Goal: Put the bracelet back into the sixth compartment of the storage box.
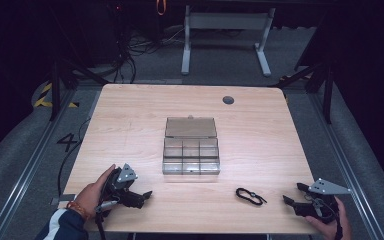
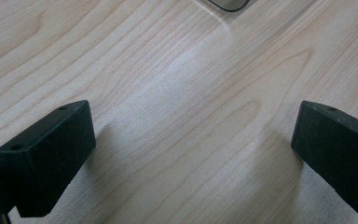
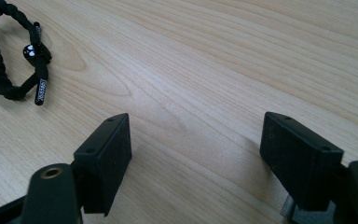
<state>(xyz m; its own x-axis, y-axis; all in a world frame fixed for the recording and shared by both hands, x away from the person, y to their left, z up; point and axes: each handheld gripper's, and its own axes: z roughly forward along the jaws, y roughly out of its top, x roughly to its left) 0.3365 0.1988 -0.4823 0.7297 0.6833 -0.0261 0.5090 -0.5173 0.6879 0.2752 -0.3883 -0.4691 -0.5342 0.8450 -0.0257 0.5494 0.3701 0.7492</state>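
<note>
From the high view, a pale wooden table (image 1: 130, 115) carried a clear plastic compartment box (image 1: 191, 155) near its middle, with its lid (image 1: 190, 127) swung open toward the far side and lying flat. The box's small compartments looked bare, though the picture was too coarse to be sure. A black braided bracelet (image 1: 250, 196) lay on the wood near the front edge, to the right of the box and well apart from it. The left gripper (image 1: 141, 196) sat low at the front left corner, held in the person's left hand (image 1: 92, 192), its jaws spread and pointing toward the right. The right gripper (image 1: 294, 194) sat at the front right corner in the right hand (image 1: 332, 225), jaws spread and pointing left toward the bracelet, near it but not touching. A dark round grommet (image 1: 228, 100) was set into the table's far side.

In the left gripper view, the left gripper (image 2: 193, 140) was released, its two black jaws wide apart with bare wood grain between them. A dark-edged corner, probably of the box (image 2: 228, 3), showed at the top edge.

In the right gripper view, the right gripper (image 3: 196, 140) was likewise released, jaws parted over bare tabletop. The bracelet (image 3: 9, 56) lay at the upper left, ahead of the left-hand jaw and clear of it, its cord ends tipped with small labelled tabs
</note>
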